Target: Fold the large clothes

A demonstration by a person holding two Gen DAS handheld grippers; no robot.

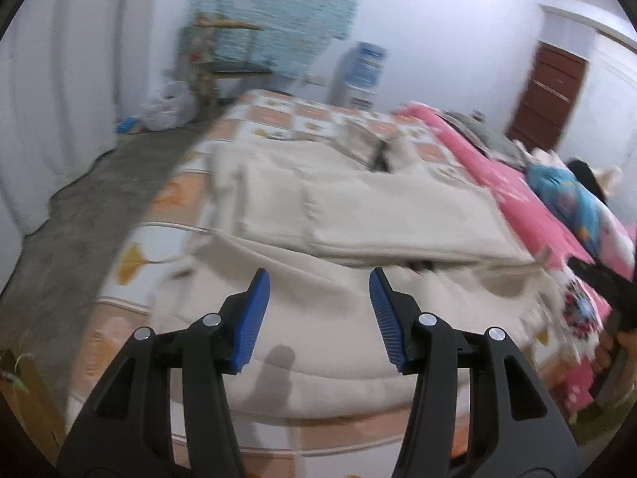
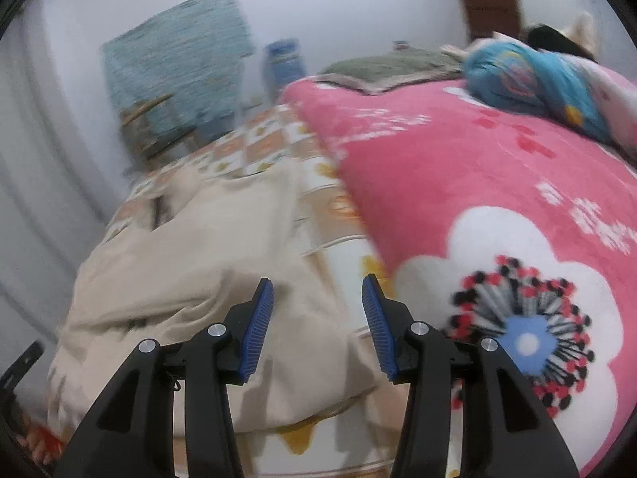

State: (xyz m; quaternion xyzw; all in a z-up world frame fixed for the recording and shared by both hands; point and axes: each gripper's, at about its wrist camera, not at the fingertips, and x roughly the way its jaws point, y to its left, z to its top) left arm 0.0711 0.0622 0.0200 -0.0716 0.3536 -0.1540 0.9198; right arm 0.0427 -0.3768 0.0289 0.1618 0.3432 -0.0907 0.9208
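Fingers, left gripper (image 1: pixel 319 279): blue pads spread apart with nothing between them, hanging above the near part of the cream garment (image 1: pixel 358 207); no pad touches the cloth.
Fingers, right gripper (image 2: pixel 317 285): released as well, jaws apart and empty, above the garment's right edge (image 2: pixel 191 263) where it meets the bedsheet (image 2: pixel 338 255).
Garment: lies on the bed, partly folded, an upper layer laid flat across a lower, rumpled one; a dark slit shows at its far end, too blurred to name.
Hard to make out: both views are smeared, so seams and folds are soft; the garment's near hem is hidden behind the left gripper's black arms.
Cut off: at the right edge of the left wrist view, a dark shape with part of a hand (image 1: pixel 609 352); at the lower left of the right wrist view, a dark object and fingers.
Edges: checked bedsheet (image 1: pixel 167 199) bare on the garment's left side up to the bed edge, then grey floor (image 1: pixel 79 215).
Crowded side: pink flowered blanket (image 2: pixel 458 183) just beside the garment on the right, a blue bundle (image 2: pixel 529 79) on top of it farther back.
Beyond: white wall (image 1: pixel 438 40), teal hanging cloth (image 1: pixel 278 12), brown door (image 1: pixel 549 95).
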